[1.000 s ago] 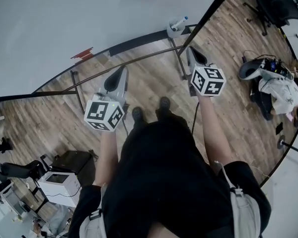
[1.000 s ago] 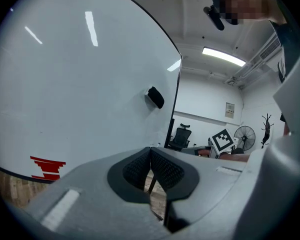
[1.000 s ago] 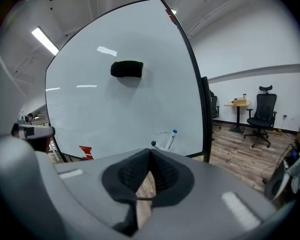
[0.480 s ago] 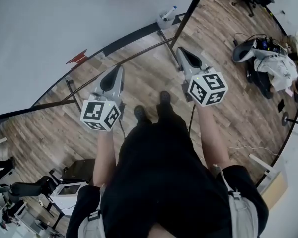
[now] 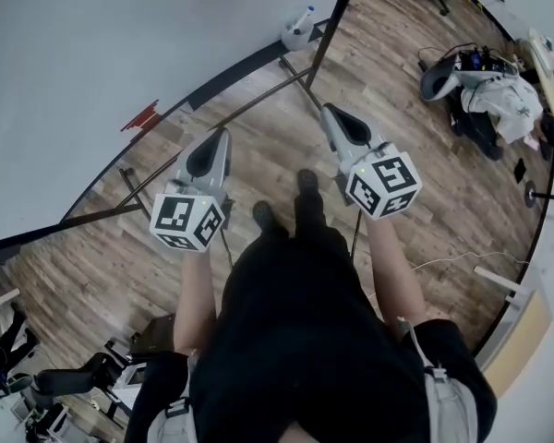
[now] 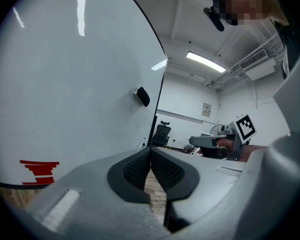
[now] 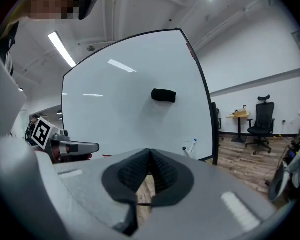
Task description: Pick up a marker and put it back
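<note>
A blue-capped marker (image 5: 304, 18) stands in a small holder cup (image 5: 294, 37) at the whiteboard's lower right corner; in the right gripper view the marker (image 7: 191, 146) is small, ahead and to the right. My right gripper (image 5: 326, 109) hangs over the wooden floor, short of the cup, shut with nothing in it (image 7: 149, 150). To the left at a similar height is my left gripper (image 5: 225, 133), shut and empty too (image 6: 150, 149), pointing at the whiteboard (image 6: 65, 84).
A black eraser (image 7: 163, 95) sticks on the whiteboard, and a red mark (image 5: 140, 118) is near its lower edge. The board's metal stand legs (image 5: 305, 79) cross the floor ahead. Bags and gear (image 5: 485, 90) lie at right; an office chair (image 7: 262, 119) stands beyond.
The view has drawn back from the whiteboard. The right gripper is now farther from the marker cup than a second ago. Both grippers stay shut and empty.
</note>
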Demonstrator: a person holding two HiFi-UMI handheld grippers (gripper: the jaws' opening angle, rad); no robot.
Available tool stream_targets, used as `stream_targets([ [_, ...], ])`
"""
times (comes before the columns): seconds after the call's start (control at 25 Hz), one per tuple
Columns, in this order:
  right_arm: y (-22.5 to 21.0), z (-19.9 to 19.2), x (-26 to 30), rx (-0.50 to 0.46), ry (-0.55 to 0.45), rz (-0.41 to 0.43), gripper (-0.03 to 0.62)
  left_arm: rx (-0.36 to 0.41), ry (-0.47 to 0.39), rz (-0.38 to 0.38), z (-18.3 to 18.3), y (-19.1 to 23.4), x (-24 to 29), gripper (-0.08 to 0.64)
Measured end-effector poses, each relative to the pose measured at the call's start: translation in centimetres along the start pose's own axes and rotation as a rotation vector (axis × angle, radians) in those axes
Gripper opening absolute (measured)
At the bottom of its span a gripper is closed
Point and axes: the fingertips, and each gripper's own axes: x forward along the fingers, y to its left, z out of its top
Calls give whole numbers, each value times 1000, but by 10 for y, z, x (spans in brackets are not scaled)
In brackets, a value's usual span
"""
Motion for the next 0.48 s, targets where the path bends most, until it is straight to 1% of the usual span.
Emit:
stream_targets([
  [0.28,21,-6,-17,-10,-5,-32,0,7,1,-31,-4,-1,-15,11],
  [0.48,28,-3,-19,-21,-3,-43,2,25,-4,-55,2,-10,-18,12],
])
